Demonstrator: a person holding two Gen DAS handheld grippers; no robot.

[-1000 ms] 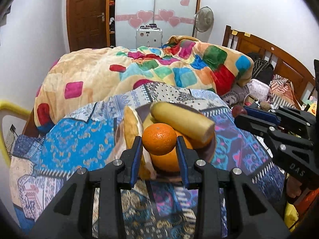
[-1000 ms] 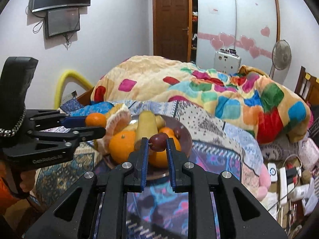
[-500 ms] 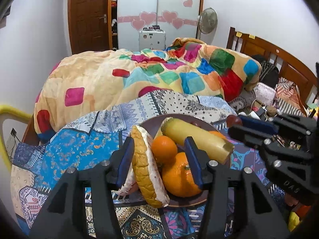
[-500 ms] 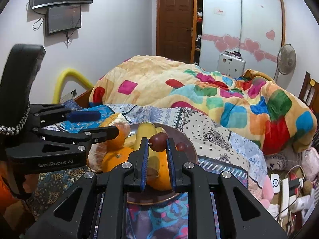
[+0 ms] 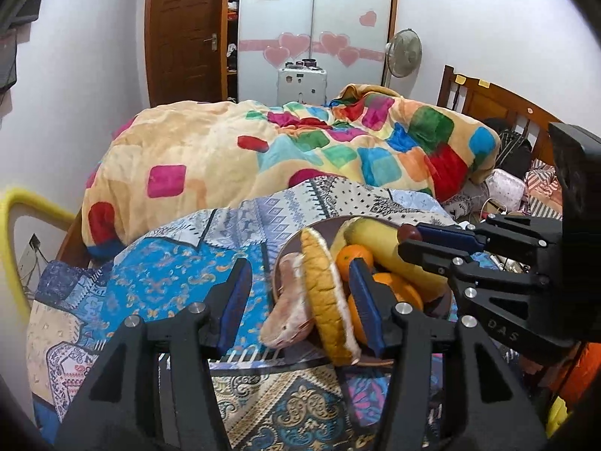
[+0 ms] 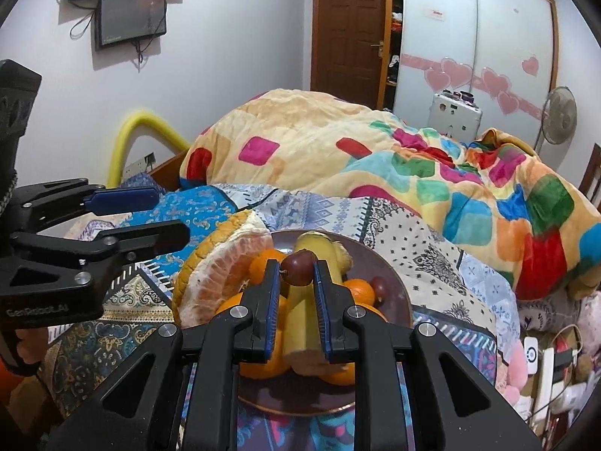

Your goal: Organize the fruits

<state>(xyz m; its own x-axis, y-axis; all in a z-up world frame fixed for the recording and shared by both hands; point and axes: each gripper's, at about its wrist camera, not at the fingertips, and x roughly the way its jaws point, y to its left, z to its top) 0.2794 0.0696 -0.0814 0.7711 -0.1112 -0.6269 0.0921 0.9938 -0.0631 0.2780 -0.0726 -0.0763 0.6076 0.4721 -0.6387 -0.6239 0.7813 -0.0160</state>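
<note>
A brown plate [image 6: 394, 282] on the patterned bed cover holds several oranges [image 6: 263, 267], a yellow banana [image 6: 304, 312], a pomelo wedge [image 6: 221, 274] and a dark red grape [image 6: 379, 287]. My right gripper [image 6: 296, 272] is shut on another dark red grape [image 6: 298, 272] just above the banana. My left gripper [image 5: 296, 293] is open and empty at the plate's left side, its fingers either side of the pomelo wedge [image 5: 323, 297]. The plate [image 5: 289, 248], an orange [image 5: 353, 257] and the right gripper [image 5: 405, 240] with its grape show in the left wrist view.
A heaped patchwork quilt [image 5: 300, 150] lies behind the plate. A wooden headboard [image 5: 499, 105] and bedside clutter [image 6: 544, 360] are to the right. A yellow padded rail [image 6: 142, 131] stands at the left bed edge.
My left gripper let go of the orange onto the plate, opened wide and drew back to the left. My right gripper kept hold of the grape and moved in over the plate.
</note>
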